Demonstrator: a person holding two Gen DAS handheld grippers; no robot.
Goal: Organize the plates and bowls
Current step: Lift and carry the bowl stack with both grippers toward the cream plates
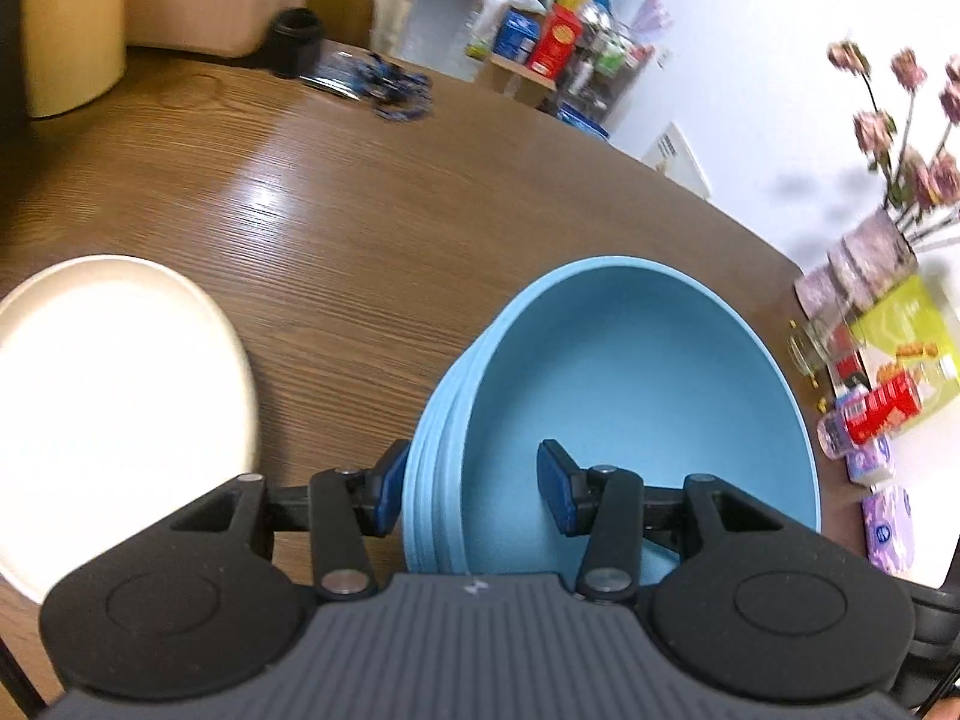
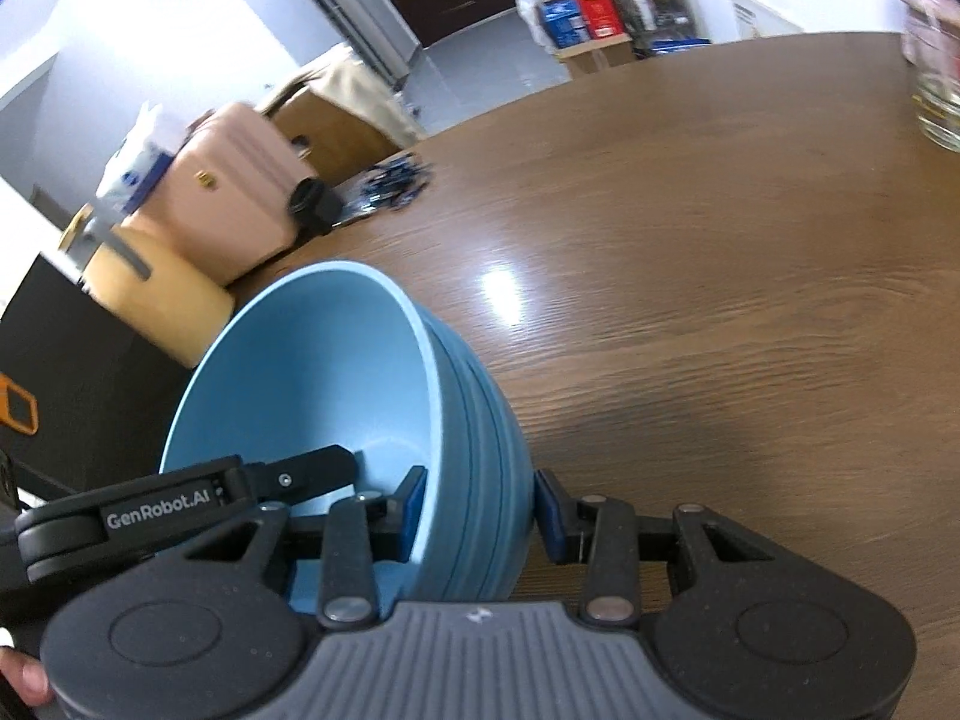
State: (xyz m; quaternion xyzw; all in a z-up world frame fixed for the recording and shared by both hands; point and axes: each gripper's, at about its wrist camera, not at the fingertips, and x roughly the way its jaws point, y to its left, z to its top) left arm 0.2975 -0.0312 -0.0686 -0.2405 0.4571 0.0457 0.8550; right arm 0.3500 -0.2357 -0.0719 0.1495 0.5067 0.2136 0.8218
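A nested stack of light blue bowls [image 1: 630, 372] hangs between both grippers above the wooden table [image 1: 360, 210]. My left gripper [image 1: 471, 492] is shut on the stack's left wall, one blue pad outside and one inside. In the right wrist view the same stack [image 2: 300, 372] fills the lower left. My right gripper [image 2: 480, 510] is shut on its right wall, again one pad inside and one outside. The left gripper's black finger [image 2: 312, 474] shows inside the bowl there. A white plate [image 1: 108, 390] lies flat on the table to the left of the bowls.
A vase of pink flowers [image 1: 888, 252] and snack packages [image 1: 900, 330] crowd the table's right edge, with a glass [image 2: 942, 102] nearby. A black cylinder [image 1: 294, 36] and blue items [image 1: 390, 84] lie at the far side. A pink suitcase [image 2: 240, 204] stands beyond the table.
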